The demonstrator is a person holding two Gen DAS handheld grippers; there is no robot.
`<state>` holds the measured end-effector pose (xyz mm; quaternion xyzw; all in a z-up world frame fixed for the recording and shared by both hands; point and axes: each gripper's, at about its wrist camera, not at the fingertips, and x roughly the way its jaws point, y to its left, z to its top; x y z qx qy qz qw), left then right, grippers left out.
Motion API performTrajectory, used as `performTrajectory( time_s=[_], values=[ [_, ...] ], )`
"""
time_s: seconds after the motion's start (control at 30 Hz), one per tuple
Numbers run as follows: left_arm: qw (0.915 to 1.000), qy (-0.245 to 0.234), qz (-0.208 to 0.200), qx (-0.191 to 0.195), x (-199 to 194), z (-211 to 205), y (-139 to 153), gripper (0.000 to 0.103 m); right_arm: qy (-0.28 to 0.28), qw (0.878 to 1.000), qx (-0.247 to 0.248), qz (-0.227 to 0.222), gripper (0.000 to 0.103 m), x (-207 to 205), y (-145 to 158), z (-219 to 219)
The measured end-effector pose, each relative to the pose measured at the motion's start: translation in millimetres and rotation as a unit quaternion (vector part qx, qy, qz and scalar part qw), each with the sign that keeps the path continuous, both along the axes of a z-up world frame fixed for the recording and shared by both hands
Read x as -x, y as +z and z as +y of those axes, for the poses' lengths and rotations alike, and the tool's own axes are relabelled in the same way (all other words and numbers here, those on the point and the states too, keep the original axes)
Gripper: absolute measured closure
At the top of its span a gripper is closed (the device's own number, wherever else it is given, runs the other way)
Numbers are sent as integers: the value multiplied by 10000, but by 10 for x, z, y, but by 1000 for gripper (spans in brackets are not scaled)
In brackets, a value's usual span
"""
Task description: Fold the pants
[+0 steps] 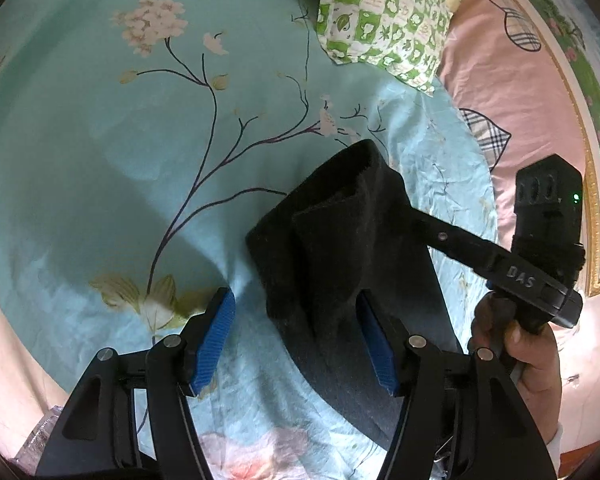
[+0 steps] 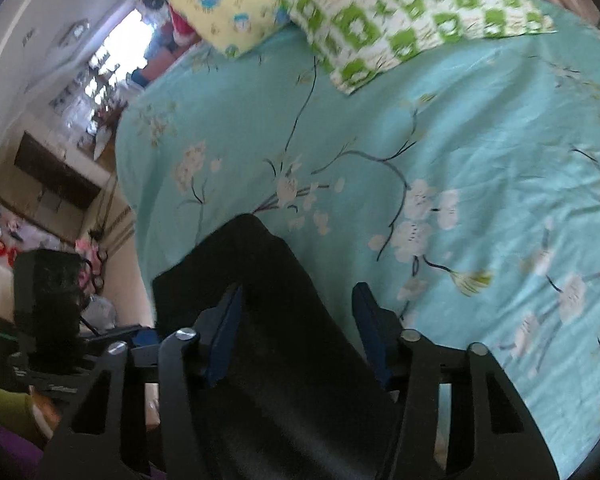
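Note:
Black pants (image 1: 340, 248) lie partly folded on a turquoise floral bedsheet (image 1: 100, 160). In the left wrist view my left gripper (image 1: 296, 340) is open, its blue pads (image 1: 216, 336) wide apart; the pants' edge lies between them near the right pad. The right gripper's body (image 1: 540, 248) reaches in from the right, its tip hidden behind the raised fabric. In the right wrist view my right gripper (image 2: 296, 332) stands open over the black pants (image 2: 268, 320), which fill the gap between its pads. The view is blurred.
A green-and-white patterned pillow (image 1: 384, 20) and a yellow one (image 2: 220, 0) lie at the bed's head. A pink sheet (image 1: 520, 100) and gold-framed headboard (image 1: 592, 184) are at right. The bed's left edge (image 2: 132, 200) drops to a cluttered room.

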<state>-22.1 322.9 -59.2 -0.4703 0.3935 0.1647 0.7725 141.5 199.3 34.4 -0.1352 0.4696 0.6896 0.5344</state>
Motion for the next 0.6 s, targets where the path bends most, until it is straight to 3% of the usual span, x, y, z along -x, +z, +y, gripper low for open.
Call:
performTrajectory(
  time_s=[0.3, 0.43, 0.6],
  values=[
    [9987, -73, 288, -422, -146, -56, 16, 46, 97, 9997, 20, -228, 71, 191, 15, 55],
    [9985, -221, 279, -425, -176, -73, 32, 72, -38, 9997, -157, -177, 76, 198, 50, -43],
    [9977, -322, 110, -589, -149, -134, 191, 82, -211, 9990, -383, -77, 80, 196, 135, -178]
  ],
)
